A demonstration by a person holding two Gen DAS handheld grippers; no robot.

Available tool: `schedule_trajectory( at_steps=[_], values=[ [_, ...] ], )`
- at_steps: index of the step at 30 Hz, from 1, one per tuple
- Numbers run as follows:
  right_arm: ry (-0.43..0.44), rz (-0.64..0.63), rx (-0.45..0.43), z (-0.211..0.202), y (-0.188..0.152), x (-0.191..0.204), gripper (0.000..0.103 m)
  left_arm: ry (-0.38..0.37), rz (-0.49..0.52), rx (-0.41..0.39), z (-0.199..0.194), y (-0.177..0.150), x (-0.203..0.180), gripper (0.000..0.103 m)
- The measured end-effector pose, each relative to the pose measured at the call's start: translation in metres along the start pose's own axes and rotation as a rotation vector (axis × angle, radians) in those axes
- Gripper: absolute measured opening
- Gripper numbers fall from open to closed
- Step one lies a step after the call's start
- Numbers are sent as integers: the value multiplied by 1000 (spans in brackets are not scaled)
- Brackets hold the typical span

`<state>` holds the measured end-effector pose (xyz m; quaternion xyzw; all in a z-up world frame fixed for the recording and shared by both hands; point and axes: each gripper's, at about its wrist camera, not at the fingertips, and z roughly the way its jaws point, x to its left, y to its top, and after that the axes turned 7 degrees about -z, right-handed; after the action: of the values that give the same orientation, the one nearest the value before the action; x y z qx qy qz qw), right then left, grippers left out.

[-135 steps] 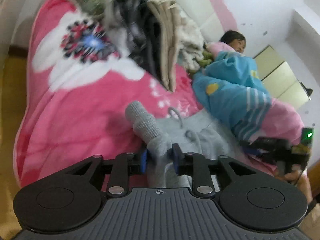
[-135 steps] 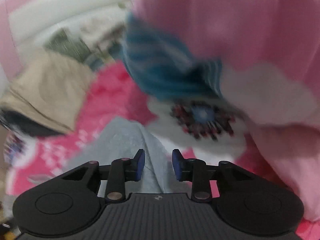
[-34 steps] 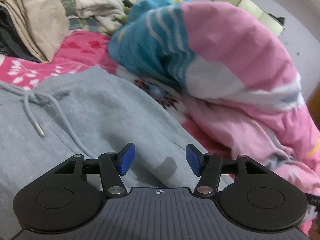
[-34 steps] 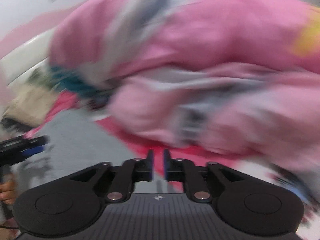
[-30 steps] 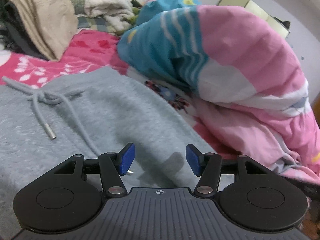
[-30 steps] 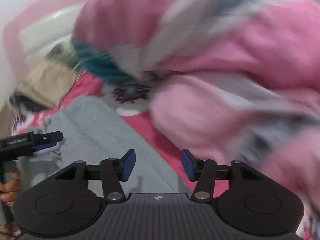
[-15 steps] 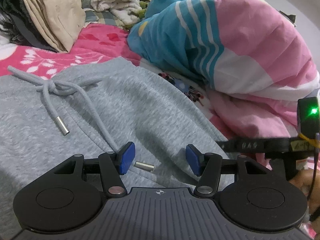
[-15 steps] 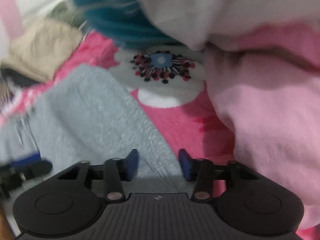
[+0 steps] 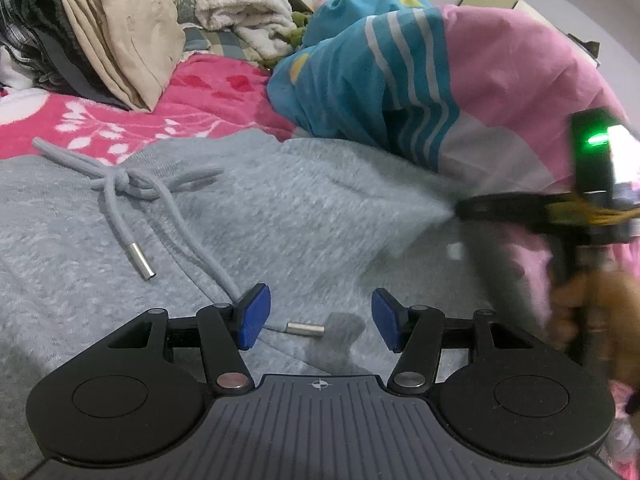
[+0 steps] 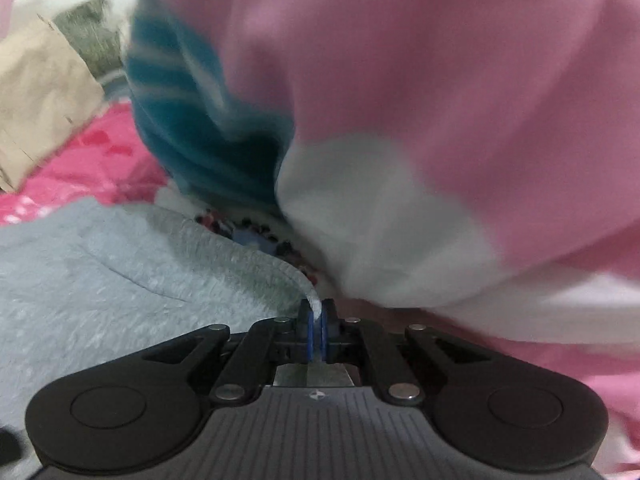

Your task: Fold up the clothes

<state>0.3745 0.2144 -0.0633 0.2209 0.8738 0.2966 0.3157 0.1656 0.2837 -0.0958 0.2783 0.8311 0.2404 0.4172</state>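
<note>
so the grey sweatpants (image 9: 248, 216) lie spread across the pink flowered blanket (image 9: 208, 92) on the bed, waistband side toward the left wrist camera, the knotted drawstring (image 9: 132, 188) lying loose on top with its metal tips apart. the right gripper (image 10: 318, 322) has its jaws closed tight on a thin edge of the grey fabric at the garment's far side, just beside the pink and blue quilt (image 9: 460, 92); in the left wrist view that corner looks drawn up and blurred, so it is probably being pulled. the left gripper (image 9: 318, 316) hovers over the cloth near one drawstring tip, jaws wide apart and holding nothing.

as for progress, the pants look mostly flat, with no clear crease or doubled layer that i can make out, though much of them is out of view. that would fit smoothing before a fold or an edge being carried over. beyond the drawstring, a stack of folded clothes (image 9: 100, 28) sits on the blanket, with rumpled ones (image 9: 244, 16) beside it.
</note>
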Motion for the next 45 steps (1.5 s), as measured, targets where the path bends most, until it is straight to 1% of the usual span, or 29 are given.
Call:
schedule_trajectory(
  at_steps=[6, 7, 8, 9, 10, 15, 16, 18, 19, 20, 21, 23, 26, 27, 28, 32, 34, 35, 37, 40, 43, 45],
  values=[
    [79, 20, -46, -11, 6, -2, 5, -2, 6, 5, 3, 1, 2, 56],
    [92, 23, -53, -12, 7, -2, 8, -1, 3, 4, 2, 1, 2, 56],
    [105, 26, -61, -14, 8, -3, 14, 1, 1, 1, 1, 1, 2, 56],
    [118, 30, -68, -16, 9, -3, 28, 3, -2, -2, 0, 1, 3, 56],
    [131, 33, -76, -18, 10, -3, 34, 4, -11, -6, -2, 2, 3, 56],
    [196, 49, -114, -26, 15, -5, 38, 38, -98, -94, -18, 6, 14, 56],
    [238, 55, -116, -26, 18, -3, 38, 49, -124, -111, -21, 7, 18, 56],
    [406, 76, -105, -17, 28, 8, 38, 68, -173, -137, -25, 10, 27, 56],
    [487, 85, -87, -9, 33, 15, 38, 74, -195, -143, -26, 11, 30, 56],
    [563, 95, -49, 2, 36, 24, 38, 79, -216, -149, -27, 11, 34, 56],
    [617, 98, -16, 15, 40, 35, 36, 85, -237, -155, -28, 12, 38, 56],
    [648, 102, 27, 47, 47, 55, 37, 99, -263, -173, -30, 13, 43, 56],
    [639, 179, 26, 80, 57, 66, 36, 121, -257, -186, -28, 13, 43, 56],
    [623, 195, 22, 88, 60, 70, 38, 129, -254, -189, -28, 14, 43, 56],
    [589, 196, 15, 88, 63, 73, 36, 136, -251, -188, -26, 14, 43, 56],
    [453, 197, -15, 90, 76, 85, 36, 156, -208, -190, -22, 11, 39, 56],
    [406, 213, -22, 85, 76, 77, 37, 158, -197, -194, -22, 10, 39, 56],
    [388, 235, -24, 78, 73, 66, 38, 158, -194, -196, -23, 10, 39, 56],
    [369, 308, -33, 52, 62, 27, 38, 164, -184, -199, -23, 9, 38, 56],
    [384, 356, -61, -5, 31, -40, 39, 163, -151, -212, -25, 7, 30, 56],
    [342, 383, -68, -69, -17, -96, 40, 152, -114, -234, -28, 4, 21, 56],
    [311, 422, -52, -104, -54, -119, 41, 135, -85, -241, -30, 1, 12, 56]
  ],
)
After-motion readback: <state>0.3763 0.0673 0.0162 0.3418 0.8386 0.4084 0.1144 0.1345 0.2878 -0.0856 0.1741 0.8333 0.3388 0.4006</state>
